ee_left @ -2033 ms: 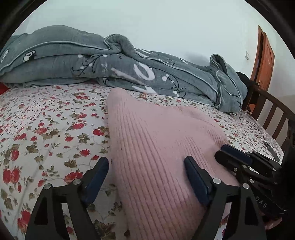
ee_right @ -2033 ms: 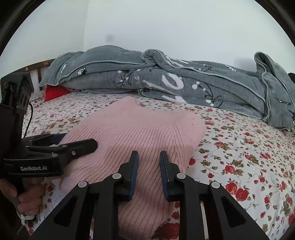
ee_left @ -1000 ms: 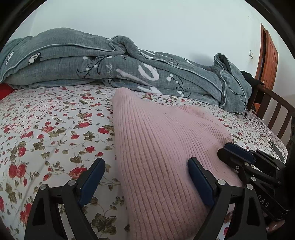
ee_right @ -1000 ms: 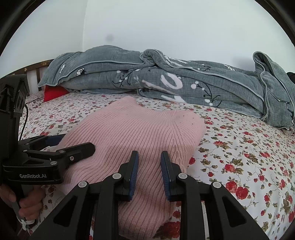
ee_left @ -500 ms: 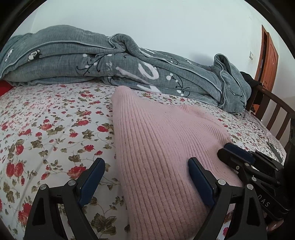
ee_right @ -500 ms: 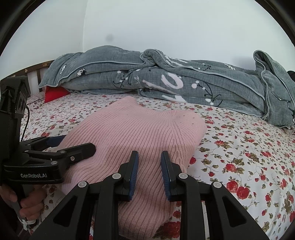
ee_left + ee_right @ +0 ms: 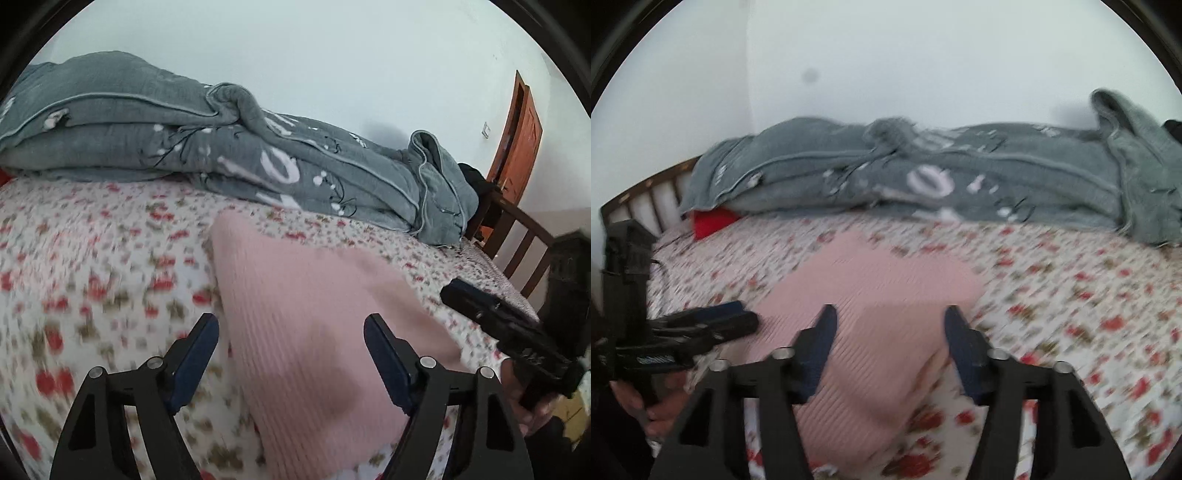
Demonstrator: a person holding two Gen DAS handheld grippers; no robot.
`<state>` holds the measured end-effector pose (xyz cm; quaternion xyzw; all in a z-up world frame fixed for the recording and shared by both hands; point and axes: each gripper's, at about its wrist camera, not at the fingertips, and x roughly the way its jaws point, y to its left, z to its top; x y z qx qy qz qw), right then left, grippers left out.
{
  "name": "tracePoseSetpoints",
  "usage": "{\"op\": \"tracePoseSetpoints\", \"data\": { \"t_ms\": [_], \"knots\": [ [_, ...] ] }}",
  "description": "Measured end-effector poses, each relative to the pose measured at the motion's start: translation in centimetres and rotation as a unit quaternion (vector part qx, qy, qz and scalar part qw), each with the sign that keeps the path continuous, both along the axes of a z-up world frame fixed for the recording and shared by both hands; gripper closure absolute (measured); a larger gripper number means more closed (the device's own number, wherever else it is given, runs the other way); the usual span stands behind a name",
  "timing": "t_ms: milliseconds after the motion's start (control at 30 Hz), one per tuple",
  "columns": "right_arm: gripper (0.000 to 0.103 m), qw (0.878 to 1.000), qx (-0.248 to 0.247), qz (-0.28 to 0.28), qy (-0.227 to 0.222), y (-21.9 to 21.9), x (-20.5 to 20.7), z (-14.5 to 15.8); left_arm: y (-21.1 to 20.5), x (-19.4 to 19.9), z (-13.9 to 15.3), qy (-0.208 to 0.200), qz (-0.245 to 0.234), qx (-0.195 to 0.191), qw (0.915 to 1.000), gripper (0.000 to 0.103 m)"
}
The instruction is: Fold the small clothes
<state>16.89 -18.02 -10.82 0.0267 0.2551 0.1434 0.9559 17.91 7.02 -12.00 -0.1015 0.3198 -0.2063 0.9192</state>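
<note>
Two grippers, mine: left gripper [image 7: 290, 339] fingers wide, just narrowing; right gripper [image 7: 888, 334] fingers just spreading, gripping nothing. Folded pink ribbed-knit sweater [image 7: 871, 314] lies centre frame on floral bed sheet [image 7: 1071, 295].

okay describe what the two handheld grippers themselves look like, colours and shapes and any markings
Both are matte black. The left gripper and the right gripper each have two angular, cut-out arms joined by silver pivot bolts, ending in flat dark blue pads. From the right wrist view, the left one's side carries a white printed label, too blurred to read, with a boxy black block above its handle.
</note>
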Motion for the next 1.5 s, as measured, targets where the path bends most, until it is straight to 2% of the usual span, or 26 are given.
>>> {"op": "tracePoseSetpoints", "data": {
  "t_ms": [67, 167, 233, 333, 400, 467, 567, 633, 667, 700, 733, 800, 867, 933, 1033, 1100, 1133, 1167, 1200, 1267, 1367, 1467, 1500],
  "knots": [
    [0.042, 1.000, 0.014, -0.008, 0.024, -0.8, 1.8, 0.1, 0.0, 2.0, 1.0, 0.026, -0.014, -0.006, 0.9995, 0.025],
    [0.042, 0.997, 0.046, -0.019, 0.059, -2.1, 4.1, -0.9, 0.4, 5.6, 1.2, 0.081, -0.041, -0.029, 0.9955, 0.033],
    [0.042, 0.993, 0.078, -0.027, 0.090, -3.0, 6.0, -1.9, 0.6, 7.0, 0.8, 0.088, -0.040, -0.029, 0.9948, 0.036],
    [0.042, 0.984, 0.123, -0.028, 0.129, -3.8, 8.4, -3.7, 1.2, 9.9, -1.1, 0.119, -0.023, -0.042, 0.9917, 0.051],
    [0.042, 0.975, 0.144, -0.029, 0.167, -4.0, 10.2, -5.2, 1.5, 12.1, -3.4, 0.164, -0.023, -0.055, 0.9846, 0.059],
    [0.042, 0.961, 0.171, -0.017, 0.216, -4.0, 11.9, -7.2, 1.5, 13.4, -5.3, 0.192, -0.022, -0.057, 0.9795, 0.059],
    [0.042, 0.949, 0.208, -0.009, 0.236, -4.4, 13.0, -8.3, 1.7, 14.1, -7.2, 0.198, -0.032, -0.091, 0.9755, 0.056],
    [0.042, 0.947, 0.209, 0.000, 0.245, -4.2, 13.5, -8.4, 1.8, 14.4, -7.4, 0.198, -0.036, -0.108, 0.9736, 0.066],
    [0.055, 0.947, 0.207, 0.007, 0.246, -3.9, 13.7, -8.4, 1.8, 14.4, -7.4, 0.196, -0.039, -0.116, 0.9729, 0.080],
    [0.069, 0.947, 0.210, 0.015, 0.241, -3.7, 13.9, -8.3, 1.6, 14.4, -7.1, 0.186, -0.043, -0.118, 0.9744, 0.083],
    [0.071, 0.951, 0.206, 0.016, 0.231, -3.6, 13.8, -8.0, 1.2, 14.2, -6.4, 0.168, -0.047, -0.109, 0.9785, 0.084],
    [0.076, 0.961, 0.189, 0.021, 0.202, -3.4, 13.3, -6.6, 0.6, 14.1, -4.9, 0.147, -0.058, -0.105, 0.9819, 0.084],
    [0.077, 0.969, 0.184, 0.040, 0.162, -3.7, 12.7, -4.6, 0.2, 14.6, -3.6, 0.136, -0.069, -0.117, 0.9814, 0.084],
    [0.077, 0.976, 0.164, 0.035, 0.139, -4.0, 12.8, -3.3, -0.6, 15.5, -2.6, 0.126, -0.072, -0.112, 0.9831, 0.084],
    [0.076, 0.983, 0.124, 0.022, 0.134, -4.4, 14.1, -3.6, -2.1, 17.0, -3.4, 0.131, -0.064, -0.086, 0.9856, 0.081],
    [0.074, 0.984, 0.095, 0.018, 0.149, -4.5, 14.8, -5.3, -2.8, 17.4, -5.5, 0.137, -0.041, -0.040, 0.9890, 0.064],
    [0.073, 0.984, 0.088, 0.010, 0.156, -4.6, 15.0, -6.5, -2.7, 17.4, -6.4, 0.134, -0.033, -0.037, 0.9897, 0.061],
    [0.072, 0.981, 0.100, 0.009, 0.164, -4.9, 15.3, -6.9, -2.1, 17.5, -6.6, 0.138, -0.035, -0.057, 0.9881, 0.061],
    [0.069, 0.979, 0.118, 0.010, 0.165, -5.4, 15.5, -6.8, -1.5, 17.6, -6.2, 0.134, -0.036, -0.077, 0.9874, 0.056],
    [0.065, 0.979, 0.124, 0.002, 0.160, -5.8, 15.7, -7.0, -0.8, 18.0, -6.2, 0.124, -0.007, -0.076, 0.9894, 0.046],
    [0.059, 0.975, 0.134, -0.004, 0.176, -6.1, 16.3, -7.5, -0.7, 18.6, -6.5, 0.137, -0.005, -0.076, 0.9877, 0.043],
    [0.059, 0.971, 0.153, -0.004, 0.184, -6.5, 16.5, -7.9, -0.9, 19.6, -6.1, 0.141, 0.011, -0.059, 0.9882, 0.043],
    [0.059, 0.971, 0.150, -0.005, 0.184, -6.5, 16.5, -7.8, -1.0, 20.0, -5.9, 0.141, 0.018, -0.053, 0.9884, 0.046]
  ]
}}
